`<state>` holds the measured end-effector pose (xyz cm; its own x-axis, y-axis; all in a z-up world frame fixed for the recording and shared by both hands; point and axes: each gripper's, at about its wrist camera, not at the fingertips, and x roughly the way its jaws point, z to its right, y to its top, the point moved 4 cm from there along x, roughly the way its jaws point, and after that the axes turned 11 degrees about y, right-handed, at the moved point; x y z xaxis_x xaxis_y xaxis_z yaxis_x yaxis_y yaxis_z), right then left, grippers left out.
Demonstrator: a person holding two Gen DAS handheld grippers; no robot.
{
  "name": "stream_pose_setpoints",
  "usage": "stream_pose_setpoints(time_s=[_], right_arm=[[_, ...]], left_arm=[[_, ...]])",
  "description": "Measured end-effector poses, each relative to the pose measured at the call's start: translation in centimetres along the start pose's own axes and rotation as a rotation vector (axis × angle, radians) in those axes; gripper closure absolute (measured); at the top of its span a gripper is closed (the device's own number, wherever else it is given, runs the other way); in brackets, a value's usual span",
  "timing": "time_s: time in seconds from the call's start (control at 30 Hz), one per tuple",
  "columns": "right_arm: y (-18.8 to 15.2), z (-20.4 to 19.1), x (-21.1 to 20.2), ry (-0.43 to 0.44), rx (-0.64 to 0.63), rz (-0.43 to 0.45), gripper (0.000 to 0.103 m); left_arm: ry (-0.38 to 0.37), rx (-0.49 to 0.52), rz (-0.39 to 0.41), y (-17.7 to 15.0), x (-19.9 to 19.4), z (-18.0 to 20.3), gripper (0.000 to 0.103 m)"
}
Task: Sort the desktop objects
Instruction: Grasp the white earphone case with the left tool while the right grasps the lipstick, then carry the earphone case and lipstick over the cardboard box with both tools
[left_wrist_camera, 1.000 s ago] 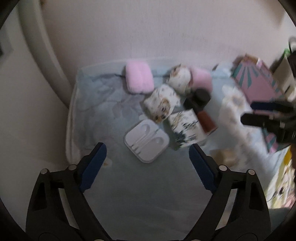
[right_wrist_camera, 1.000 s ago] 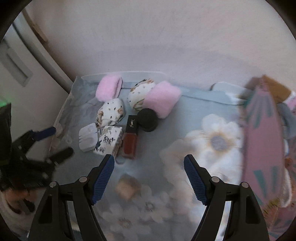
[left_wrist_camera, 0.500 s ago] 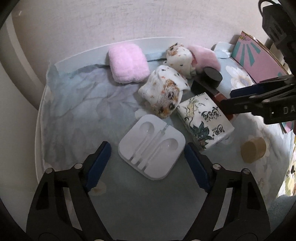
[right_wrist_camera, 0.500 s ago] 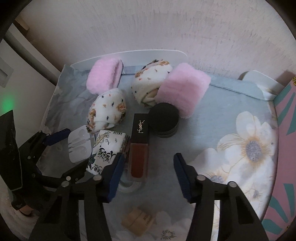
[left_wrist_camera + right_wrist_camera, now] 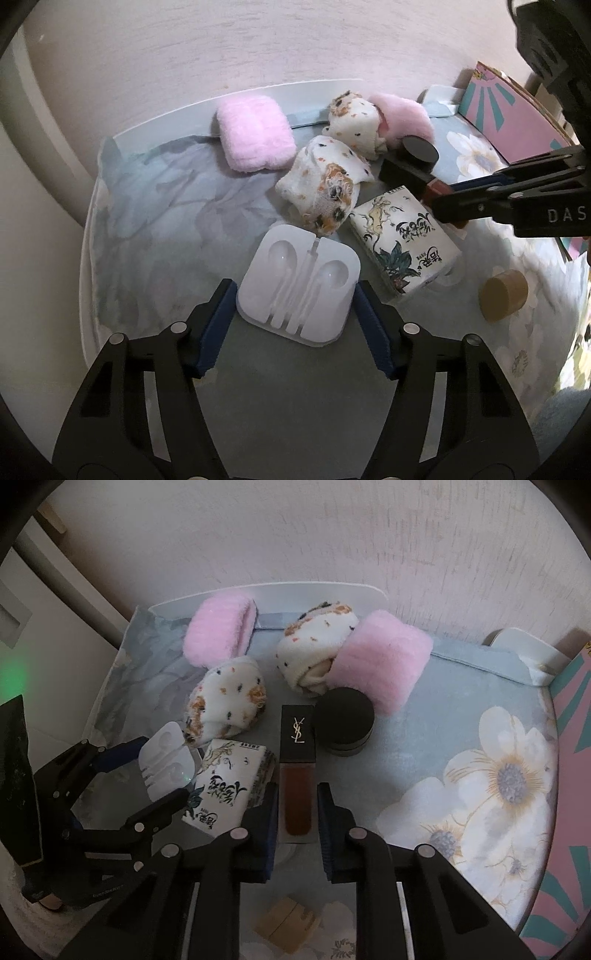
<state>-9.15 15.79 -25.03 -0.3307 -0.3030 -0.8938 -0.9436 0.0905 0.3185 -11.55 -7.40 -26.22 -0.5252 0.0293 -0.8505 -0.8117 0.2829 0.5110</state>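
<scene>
My left gripper (image 5: 295, 326) has its jaws on both sides of the white earphone case (image 5: 300, 288), close to its edges; a firm grip cannot be told. It also shows in the right wrist view (image 5: 147, 771) with the case (image 5: 166, 760). My right gripper (image 5: 297, 823) has narrowed around the dark red YSL lip gloss tube (image 5: 297, 775), pads at its sides. It shows in the left wrist view (image 5: 476, 199) over the tube (image 5: 434, 188). A printed tissue pack (image 5: 404, 243) lies between the case and the tube.
Two pink fluffy socks (image 5: 219, 629) (image 5: 382, 655), two spotted white socks (image 5: 229, 701) (image 5: 314, 653), a black round jar (image 5: 345, 725) and a tan cylinder (image 5: 504, 295) lie on the flowered cloth (image 5: 480, 738). A pink box (image 5: 513, 118) stands at right. The wall is behind.
Both grippers moved forward and down. The left one narrowed around the earphone case. The right one narrowed around the lip gloss tube.
</scene>
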Motion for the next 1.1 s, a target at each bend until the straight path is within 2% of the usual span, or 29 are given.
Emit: stream_pose_setpoints(time_s=[0.3, 0.57, 0.9, 1.1], right_arm=[[-0.6, -0.9, -1.8, 0.003, -0.020, 0.003, 0.085], [-1.1, -2.6, -4.2, 0.024, -0.049, 0.030, 0.085], [-0.6, -4.8, -9.5, 0.049, -0.093, 0.123, 0.085], [-0.4, -3.8, -13.5, 0.055, -0.075, 0.196, 0.085]], left_arm=[[0.008, -0.085, -0.026, -1.3, -0.4, -1.5, 0.041], [0.021, -0.128, -0.005, -1.1, -3.1, -2.8, 0.041], [-0.013, -0.200, 0.033, 1.0, -8.0, -2.6, 0.041], [-0.030, -0.145, 0.066, 3.5, -10.3, -0.4, 0.041]])
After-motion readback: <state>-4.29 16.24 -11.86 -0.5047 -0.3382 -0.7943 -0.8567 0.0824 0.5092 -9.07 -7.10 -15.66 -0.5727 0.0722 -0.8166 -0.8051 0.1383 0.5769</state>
